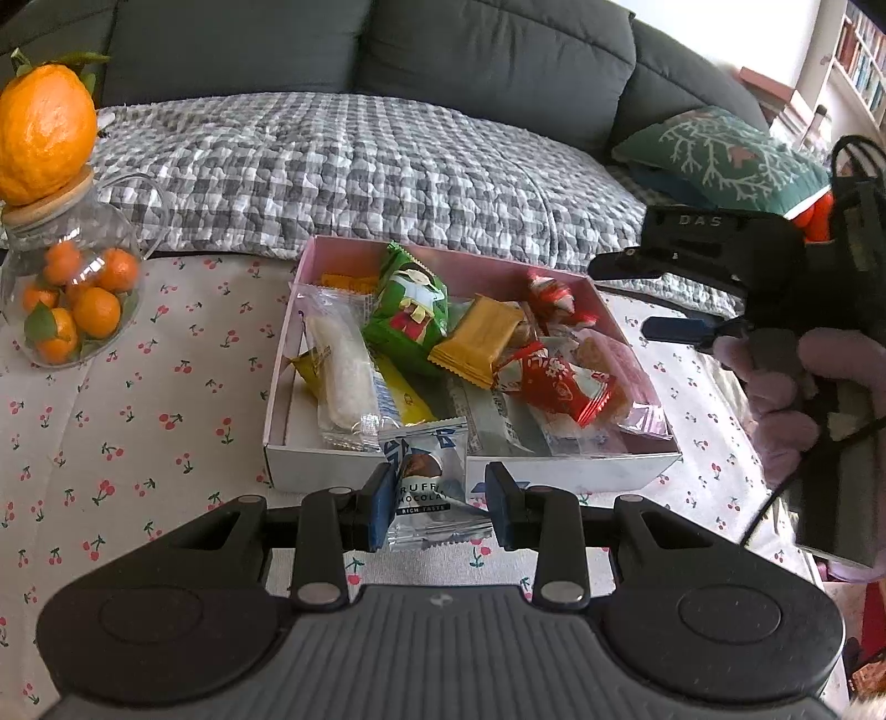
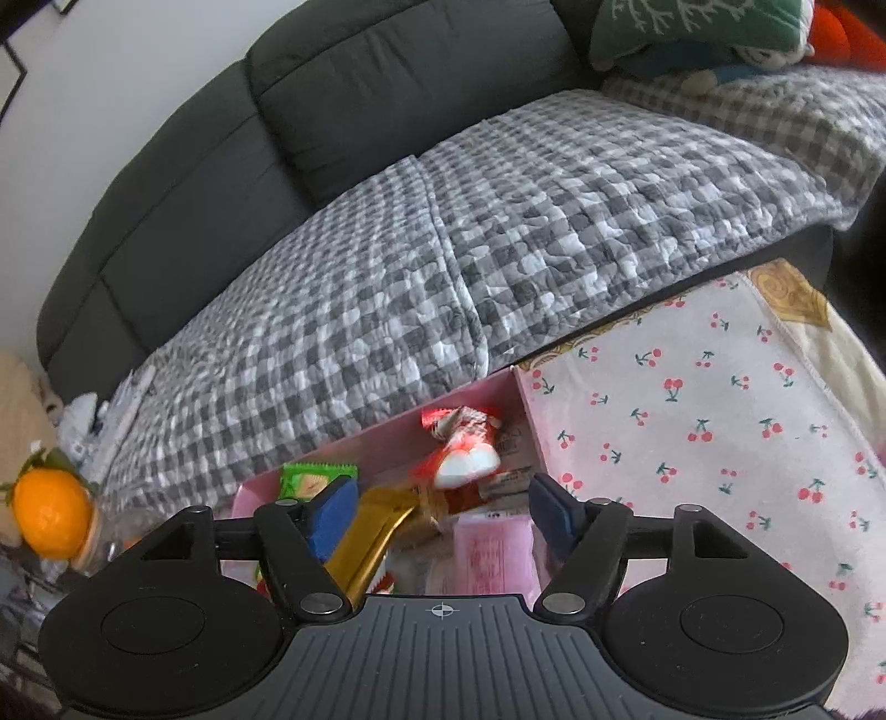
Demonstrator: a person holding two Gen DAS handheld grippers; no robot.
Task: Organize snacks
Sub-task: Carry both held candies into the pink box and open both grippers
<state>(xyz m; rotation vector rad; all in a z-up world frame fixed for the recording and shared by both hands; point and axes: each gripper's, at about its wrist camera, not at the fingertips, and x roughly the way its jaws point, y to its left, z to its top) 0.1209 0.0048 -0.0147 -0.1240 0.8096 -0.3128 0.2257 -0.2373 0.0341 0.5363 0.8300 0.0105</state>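
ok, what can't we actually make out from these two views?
- Left wrist: truffle chocolate packet sits between the left tool pads; contact unclear.
- Left wrist: snacks at the bottom of the pink box are buried under others.
- Right wrist: right tool body hides most of the box; red wrapper blurred.

Dark grey sofa [image 1: 354, 44], checked quilt [image 1: 343, 166], green cushion [image 1: 720, 149] — glass jar [image 1: 72, 293] of small oranges, cherry-print cloth [image 1: 138, 399]

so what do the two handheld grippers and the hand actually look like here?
Both match: left gripper and right gripper have blue pads on black linkage arms with silver pivot pins, a ribbed grey body and two round black discs. Seen from the left wrist, the right unit reads "DAS", trails black cable, and sits in a hand wearing a pale lilac glove.
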